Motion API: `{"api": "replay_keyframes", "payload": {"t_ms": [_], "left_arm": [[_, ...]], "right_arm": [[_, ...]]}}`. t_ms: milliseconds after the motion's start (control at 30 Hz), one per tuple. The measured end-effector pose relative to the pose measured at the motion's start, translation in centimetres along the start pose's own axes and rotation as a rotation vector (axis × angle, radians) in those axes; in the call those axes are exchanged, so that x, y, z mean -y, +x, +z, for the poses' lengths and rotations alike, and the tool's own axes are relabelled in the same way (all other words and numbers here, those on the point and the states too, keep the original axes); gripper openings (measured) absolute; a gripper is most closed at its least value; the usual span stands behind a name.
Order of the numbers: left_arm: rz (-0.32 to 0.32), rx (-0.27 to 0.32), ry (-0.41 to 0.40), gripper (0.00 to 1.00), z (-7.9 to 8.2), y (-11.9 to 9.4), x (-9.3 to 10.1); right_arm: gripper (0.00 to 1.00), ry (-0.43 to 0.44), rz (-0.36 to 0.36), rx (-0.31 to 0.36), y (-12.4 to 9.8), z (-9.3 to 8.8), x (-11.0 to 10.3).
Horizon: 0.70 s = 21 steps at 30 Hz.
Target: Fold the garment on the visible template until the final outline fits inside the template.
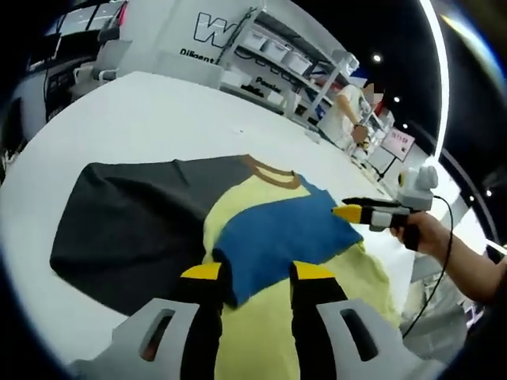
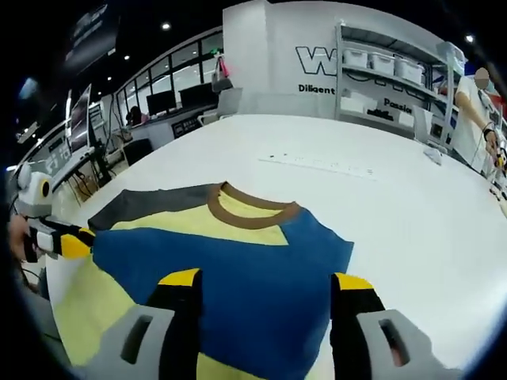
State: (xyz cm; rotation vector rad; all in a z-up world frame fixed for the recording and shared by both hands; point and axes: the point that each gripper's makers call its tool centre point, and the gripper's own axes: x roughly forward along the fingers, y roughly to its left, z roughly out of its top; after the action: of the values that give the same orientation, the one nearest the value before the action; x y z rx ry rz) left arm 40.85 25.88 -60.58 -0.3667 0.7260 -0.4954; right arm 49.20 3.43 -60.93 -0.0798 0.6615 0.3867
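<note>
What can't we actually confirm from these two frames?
- Template: the garment covers its near part in the left gripper view, so fit can't be judged.
- Garment hem: cut off by the bottom edge and the grippers' own jaws in both views.
- Right gripper: its grip on the blue sleeve edge is too small to tell in the left gripper view.
- Left gripper: cut off by the left edge in the right gripper view.

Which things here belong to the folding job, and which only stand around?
Job: yellow and blue T-shirt with brown collar; dark grey template sheet; left gripper; right gripper.

Around: white table; metal shelf with white boxes; person standing behind.
</note>
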Motion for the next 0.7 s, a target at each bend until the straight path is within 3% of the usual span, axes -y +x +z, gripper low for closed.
{"api": "replay_keyframes", "payload": {"t_ms": [67,267,333,467,600,633,700], "left_arm": [[-0.013,0.007,-0.036,0.27,0.1,0.3,0.2],[-0.045,0.033,-0.140,0.22,0.8,1.1,0.0],[-0.026,0.027,-0.188,0.21,0.9,1.2,-0.5],[-0.050,0.065,-0.250,0.20,1.8,1.6,-0.5],[-0.068,0.089,-0.318,0.19,2.6,2.1,-0.4],[-0.098,0.118,-0.369,0.19,3.4,2.1,0.1],[-0.097,0.140,-0.379,0.17,4.0,2.2,-0.1]], "right_arm": [[0.53,0.002,-0.019,-0.008,0.1,-0.2,0.7],[0.48,-0.014,-0.030,-0.016,0.6,-0.6,1.1],[0.47,-0.025,-0.040,-0.022,0.8,-0.7,1.5],[0.38,-0.049,-0.059,-0.007,1.2,-0.2,2.4],[0.35,-0.064,-0.056,-0.019,1.7,-0.4,2.6],[0.34,-0.075,-0.054,-0.028,1.9,-0.7,2.6],[0.30,-0.080,-0.052,-0.035,2.0,-0.8,2.6]]}}
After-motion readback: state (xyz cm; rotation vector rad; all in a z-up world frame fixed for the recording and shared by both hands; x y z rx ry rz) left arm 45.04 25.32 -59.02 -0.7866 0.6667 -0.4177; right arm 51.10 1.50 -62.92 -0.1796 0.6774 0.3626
